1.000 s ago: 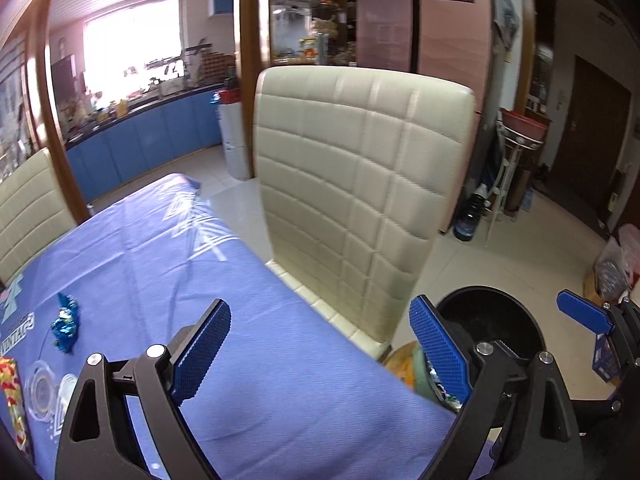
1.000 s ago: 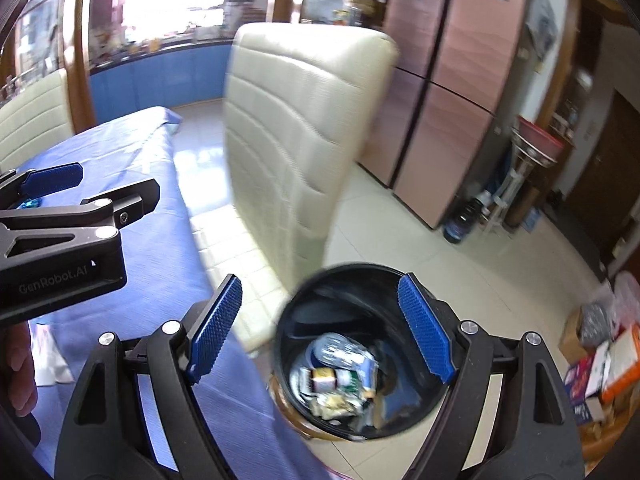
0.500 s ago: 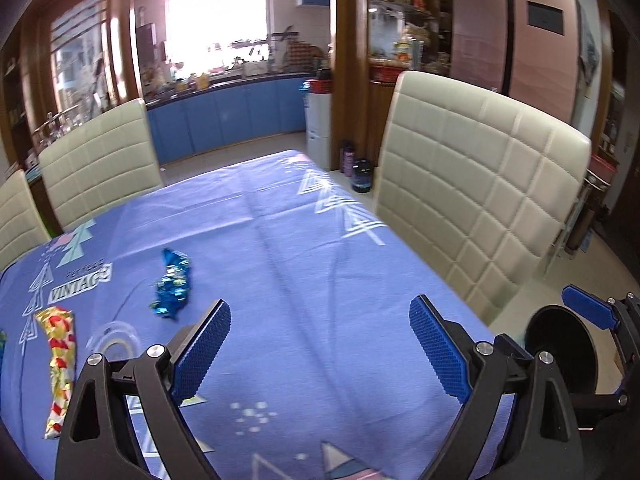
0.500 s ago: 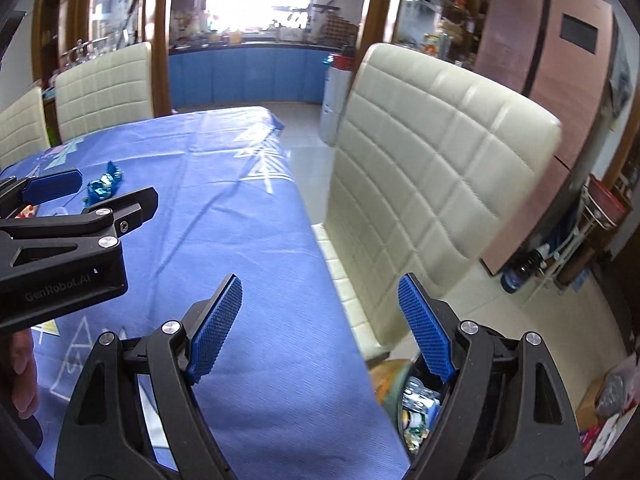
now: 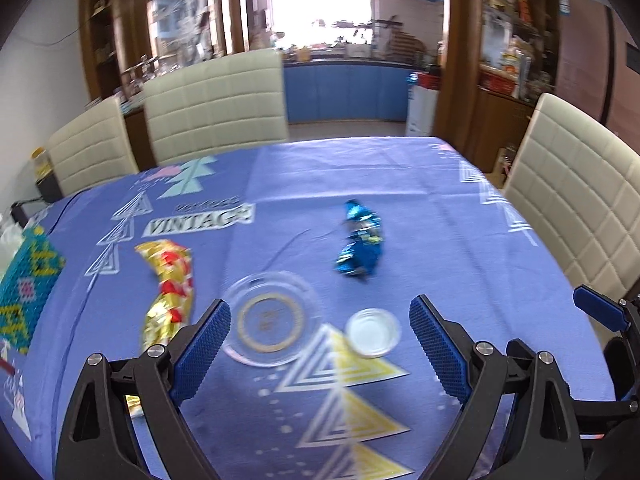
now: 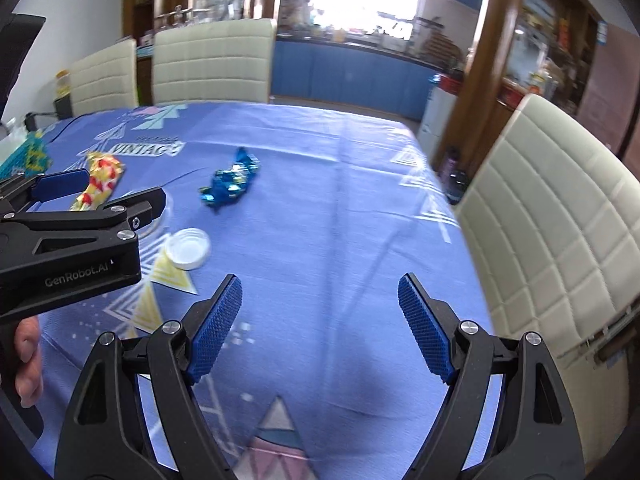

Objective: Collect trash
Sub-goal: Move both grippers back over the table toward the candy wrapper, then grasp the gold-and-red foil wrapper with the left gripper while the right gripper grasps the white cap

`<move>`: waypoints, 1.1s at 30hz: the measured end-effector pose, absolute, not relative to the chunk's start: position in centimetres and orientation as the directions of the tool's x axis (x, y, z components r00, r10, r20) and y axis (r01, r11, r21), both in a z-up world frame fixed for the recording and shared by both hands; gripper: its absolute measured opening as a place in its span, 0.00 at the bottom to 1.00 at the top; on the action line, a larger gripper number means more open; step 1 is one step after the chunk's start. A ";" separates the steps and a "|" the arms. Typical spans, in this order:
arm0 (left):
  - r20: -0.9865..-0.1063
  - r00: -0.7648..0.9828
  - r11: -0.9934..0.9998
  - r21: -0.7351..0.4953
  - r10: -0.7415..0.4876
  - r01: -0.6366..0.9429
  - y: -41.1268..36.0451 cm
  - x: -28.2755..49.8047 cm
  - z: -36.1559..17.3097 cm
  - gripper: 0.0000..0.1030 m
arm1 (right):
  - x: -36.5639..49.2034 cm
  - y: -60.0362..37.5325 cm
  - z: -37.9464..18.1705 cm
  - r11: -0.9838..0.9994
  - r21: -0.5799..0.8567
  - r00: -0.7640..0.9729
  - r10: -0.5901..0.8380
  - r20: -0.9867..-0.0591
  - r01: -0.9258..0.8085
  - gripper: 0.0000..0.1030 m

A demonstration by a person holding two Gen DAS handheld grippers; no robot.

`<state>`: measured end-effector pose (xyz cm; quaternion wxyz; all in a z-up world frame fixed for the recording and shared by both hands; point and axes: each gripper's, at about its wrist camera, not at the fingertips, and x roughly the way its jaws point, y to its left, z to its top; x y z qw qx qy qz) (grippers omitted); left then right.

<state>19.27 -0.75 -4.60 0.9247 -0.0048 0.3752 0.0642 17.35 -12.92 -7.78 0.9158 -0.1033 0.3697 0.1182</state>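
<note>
Blue wrapper (image 5: 359, 246): crinkled, shiny foil, twisted into a lumpy strip; lies on the cloth at the middle of the left wrist view, upper left of centre in the right wrist view (image 6: 230, 183).
Gold and red wrapper (image 5: 170, 286): long glossy foil sleeve, creased, lying lengthwise at the left of the left wrist view; its near end is hidden behind the left gripper's finger.
Large glass dish (image 5: 267, 320): round, clear, shallow, with a gold ring inside; between the two wrappers, just beside the gold one.
Small dish (image 5: 373, 332): round, clear, shallow, right of the large dish and apart from it; lower centre of the left wrist view.
Left gripper (image 5: 316, 350): black frame, blue ridged pads; jaws spread wide with nothing between them, above the two dishes.
Right gripper (image 6: 320, 328): same build; jaws spread wide and empty over bare cloth, bottom centre of its own view.
Tablecloth (image 5: 420, 208): violet fabric, lightly wrinkled, printed with triangles and the word VINTAGE.
Beaded box (image 5: 24, 284): teal and yellow grid pattern, left edge.
Chairs (image 5: 216, 108): cream quilted padding, square stitched panels, round the table.
</note>
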 end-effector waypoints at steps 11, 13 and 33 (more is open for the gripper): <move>-0.702 0.652 0.939 0.069 0.285 -0.337 6.8 17.1 -6.5 0.86 | 18.8 -6.7 -9.8 0.887 -0.066 0.630 0.271 -0.728 -0.457 0.78; -0.716 0.630 0.930 0.075 0.301 -0.360 7.9 17.1 -7.1 0.86 | 19.1 -5.9 -10.2 0.880 -0.059 0.620 0.283 -0.732 -0.472 0.78; -0.791 0.563 0.933 0.026 0.239 -0.358 11.3 18.7 -11.3 0.67 | 22.1 -3.8 -12.8 0.867 -0.002 0.545 0.312 -0.778 -0.499 0.40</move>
